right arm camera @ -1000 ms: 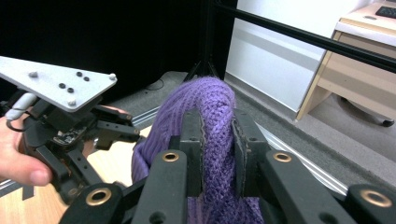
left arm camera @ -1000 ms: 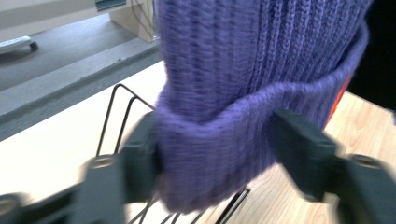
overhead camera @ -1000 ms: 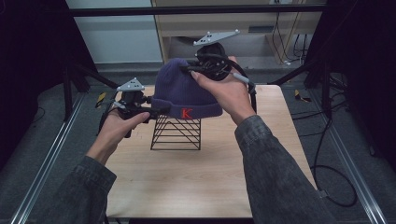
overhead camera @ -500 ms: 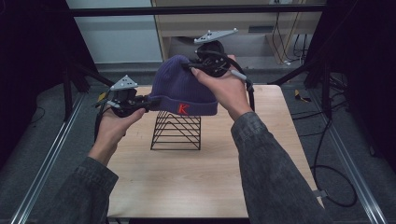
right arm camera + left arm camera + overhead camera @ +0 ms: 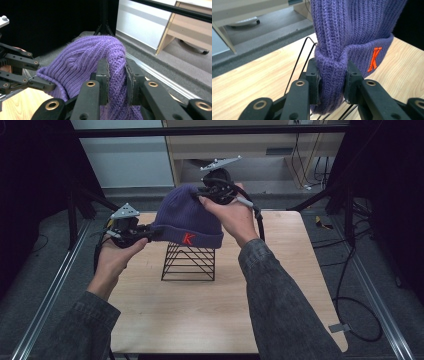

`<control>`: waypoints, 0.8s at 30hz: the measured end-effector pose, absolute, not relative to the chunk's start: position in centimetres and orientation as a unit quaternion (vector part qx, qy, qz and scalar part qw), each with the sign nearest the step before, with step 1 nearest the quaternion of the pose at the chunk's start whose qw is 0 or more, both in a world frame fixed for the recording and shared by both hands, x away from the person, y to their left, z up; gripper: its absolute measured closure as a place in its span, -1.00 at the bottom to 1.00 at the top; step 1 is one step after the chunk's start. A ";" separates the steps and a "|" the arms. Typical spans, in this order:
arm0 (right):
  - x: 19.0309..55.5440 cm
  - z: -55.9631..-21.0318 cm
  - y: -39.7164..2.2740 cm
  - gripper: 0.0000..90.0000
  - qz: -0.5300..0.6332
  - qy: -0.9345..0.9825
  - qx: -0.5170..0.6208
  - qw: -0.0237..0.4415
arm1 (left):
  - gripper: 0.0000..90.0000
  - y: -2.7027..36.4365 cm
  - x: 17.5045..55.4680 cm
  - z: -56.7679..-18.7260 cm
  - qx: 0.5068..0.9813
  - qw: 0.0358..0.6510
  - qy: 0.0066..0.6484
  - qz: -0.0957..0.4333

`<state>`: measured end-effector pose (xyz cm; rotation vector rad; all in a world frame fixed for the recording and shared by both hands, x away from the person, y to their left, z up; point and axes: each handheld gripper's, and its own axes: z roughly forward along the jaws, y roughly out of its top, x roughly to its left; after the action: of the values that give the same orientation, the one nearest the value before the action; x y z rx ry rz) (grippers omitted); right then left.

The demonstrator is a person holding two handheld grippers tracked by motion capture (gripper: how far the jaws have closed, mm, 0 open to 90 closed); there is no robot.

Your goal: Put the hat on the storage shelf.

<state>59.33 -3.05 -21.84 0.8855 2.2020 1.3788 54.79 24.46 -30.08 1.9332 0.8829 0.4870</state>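
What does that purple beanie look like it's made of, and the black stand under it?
Beanie: knitted yarn, likely wool or acrylic; thick ribbed stitches, matte, with an orange stitched K. Stand: thin black wire, probably coated metal; see-through frame of straight rods.

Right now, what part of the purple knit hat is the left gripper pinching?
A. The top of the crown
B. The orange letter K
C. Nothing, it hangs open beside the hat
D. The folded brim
D: in the left gripper view, the left gripper is shut on the folded brim of the purple knit hat, off to the side of the orange K, while the right gripper pinches the crown.
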 end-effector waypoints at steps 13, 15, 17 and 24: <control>59.4 -24.1 -2.7 0.66 0.473 0.800 0.318 0.187 | 0.55 24.5 55.2 -32.4 0.795 0.444 0.368 0.190; 59.3 -24.2 -2.6 0.66 0.473 0.801 0.317 0.187 | 0.55 24.5 55.2 -32.6 0.794 0.443 0.369 0.191; 59.1 -24.3 -2.6 0.66 0.473 0.802 0.315 0.186 | 0.55 24.5 55.2 -32.9 0.793 0.445 0.371 0.190; 58.5 -24.4 -2.2 0.65 0.465 0.810 0.306 0.185 | 0.55 24.7 55.2 -33.7 0.792 0.445 0.375 0.184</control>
<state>58.54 -2.25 -24.39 0.8630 2.2813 1.3098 55.23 24.68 -33.73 1.9631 0.9293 0.4566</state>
